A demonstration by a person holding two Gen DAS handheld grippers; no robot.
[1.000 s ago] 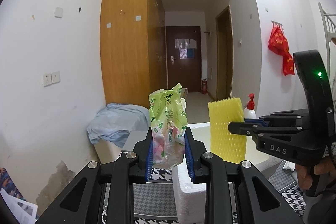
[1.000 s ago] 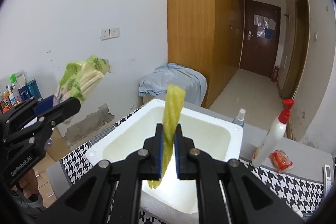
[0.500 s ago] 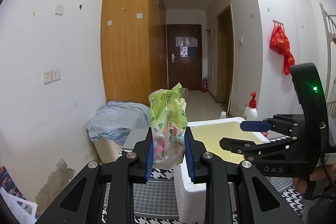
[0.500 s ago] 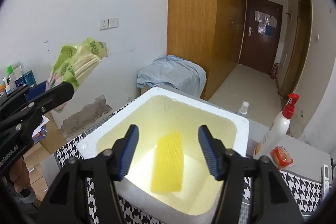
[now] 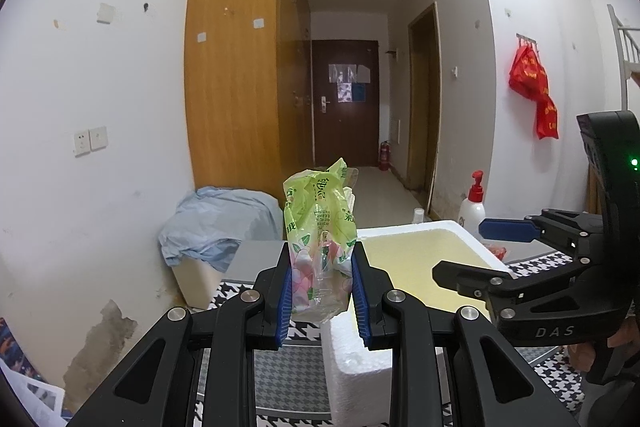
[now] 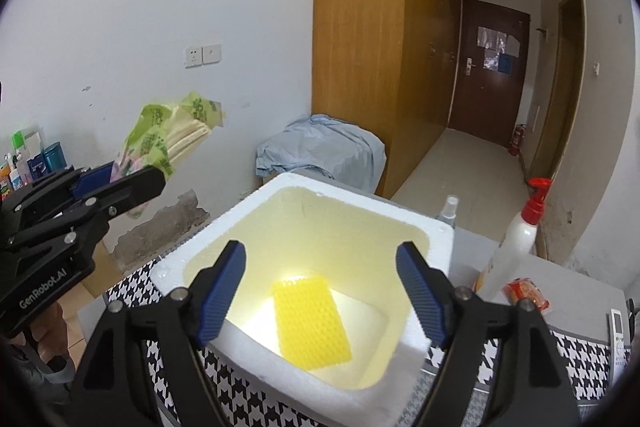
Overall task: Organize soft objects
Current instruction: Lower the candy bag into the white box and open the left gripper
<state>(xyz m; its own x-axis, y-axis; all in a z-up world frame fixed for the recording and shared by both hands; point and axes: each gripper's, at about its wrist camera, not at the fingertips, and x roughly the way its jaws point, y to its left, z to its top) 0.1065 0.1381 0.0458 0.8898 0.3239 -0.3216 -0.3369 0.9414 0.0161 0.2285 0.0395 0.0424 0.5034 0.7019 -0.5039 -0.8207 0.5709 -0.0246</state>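
Left hand-held gripper [image 5: 322,287] pinches a green tissue pack [image 5: 320,239] upright beside the foam box [image 6: 288,187]. Right hand-held gripper [image 6: 320,291] is spread wide above the yellow sponge [image 6: 310,321] lying flat on the box floor.

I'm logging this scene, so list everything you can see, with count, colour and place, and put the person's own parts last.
foam box: one, white, on the checked cloth
sponge: one, yellow, flat on the foam box floor
tissue pack: one, green, held up left of the box
pump bottle: one, white with red top, right of the box
spray bottle: one, clear, behind the box
snack packet: one, red, beside the pump bottle
checked cloth: one, black and white, under the box
left gripper: black, shut on the tissue pack
right gripper: black, open above the box
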